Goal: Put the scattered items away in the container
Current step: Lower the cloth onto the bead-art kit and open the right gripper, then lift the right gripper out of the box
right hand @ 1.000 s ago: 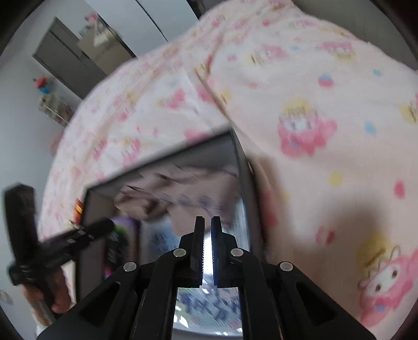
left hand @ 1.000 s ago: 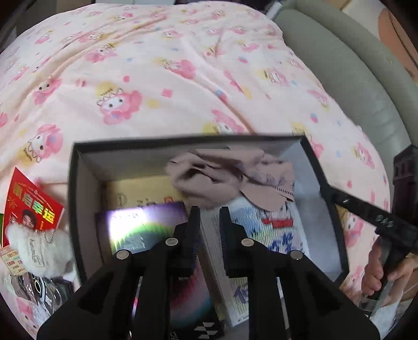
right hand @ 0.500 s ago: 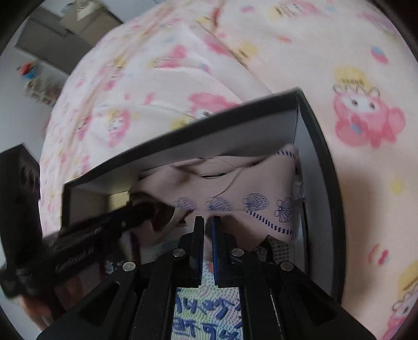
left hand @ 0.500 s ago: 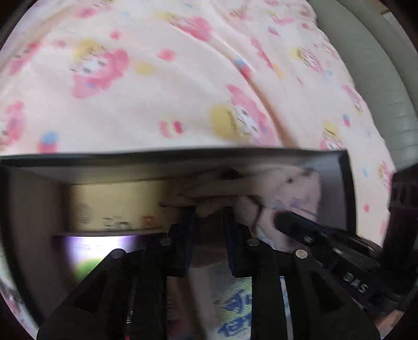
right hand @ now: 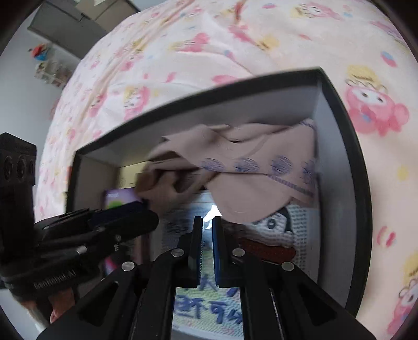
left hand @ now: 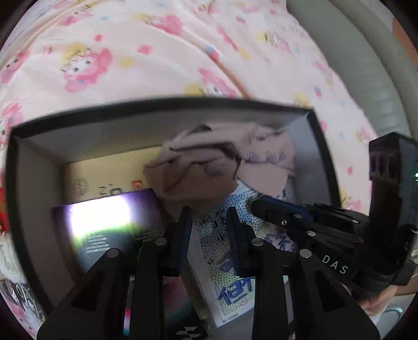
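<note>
A black box (left hand: pixel 162 104) with grey inner walls lies on the bed; it also shows in the right wrist view (right hand: pixel 337 99). Inside lie a crumpled beige cloth (left hand: pixel 209 170) (right hand: pixel 235 170), a purple booklet (left hand: pixel 109 225), a white booklet with blue characters (left hand: pixel 222 261) (right hand: pixel 209 308) and a yellow book (left hand: pixel 104 177). My left gripper (left hand: pixel 209 217) is open and empty, just below the cloth. My right gripper (right hand: pixel 207 227) is nearly shut and empty, over the white booklet. Each gripper shows in the other's view (left hand: pixel 313 230) (right hand: pixel 91 230).
The box sits on a pink cartoon-print quilt (left hand: pixel 130 52) (right hand: pixel 209 39). A grey padded headboard (left hand: pixel 365 65) runs along the right. A red item (left hand: pixel 2 209) and a white plush (left hand: pixel 7 261) lie left of the box. A cabinet (right hand: pixel 78 21) stands far off.
My left gripper has let go of the beige cloth and pulled back a little; the cloth now rests in the box. The right gripper stays nearly shut and has drawn back slightly.
</note>
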